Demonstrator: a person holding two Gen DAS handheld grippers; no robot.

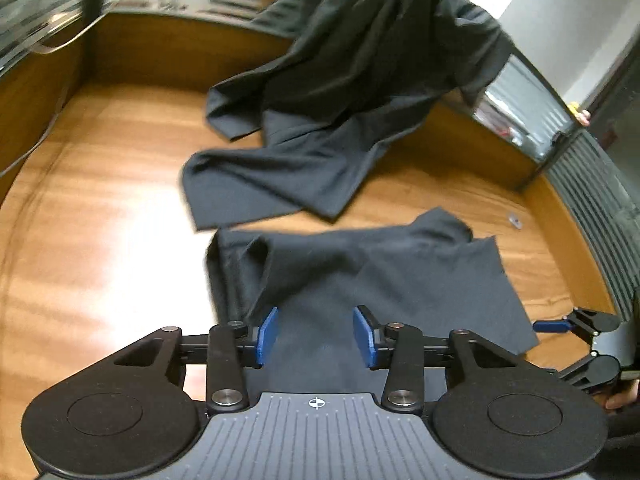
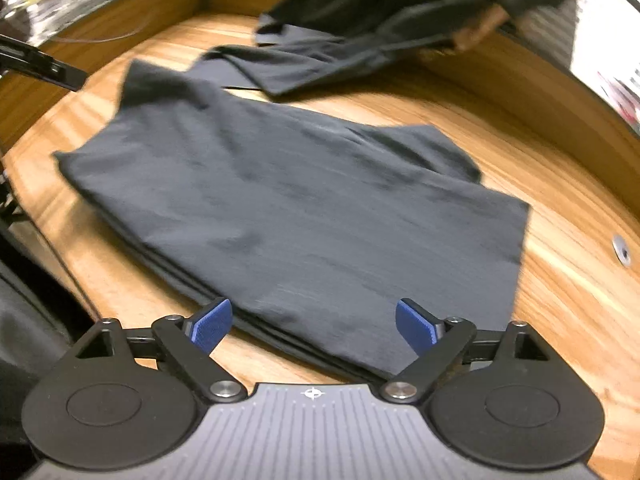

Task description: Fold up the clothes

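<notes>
Left gripper: jaws stand moderately apart, holding nothing; the dark folded garment lies flat on the wooden table directly beneath and ahead of the gap, its raised, rumpled fold just beyond the left pad. Well ahead of these jaws a second dark garment trails down onto the table from above; its upper part is lifted, and what holds it is not clear. Right gripper: jaws spread wide, empty, straddling the near edge of the same folded garment, where stacked layers show between the pads. The piece lies in a compact, layered shape, so it fits either a fold just released or one awaiting a further fold; the frames do not settle which. Both views are motion-blurred. Judgement on doing this well: any grasp should take all stacked layers at the near edge together, not the top ply alone; the rumpled far-left corner wants flattening so edges align; both grippers should stay level with each other to avoid skewing the stack.
</notes>
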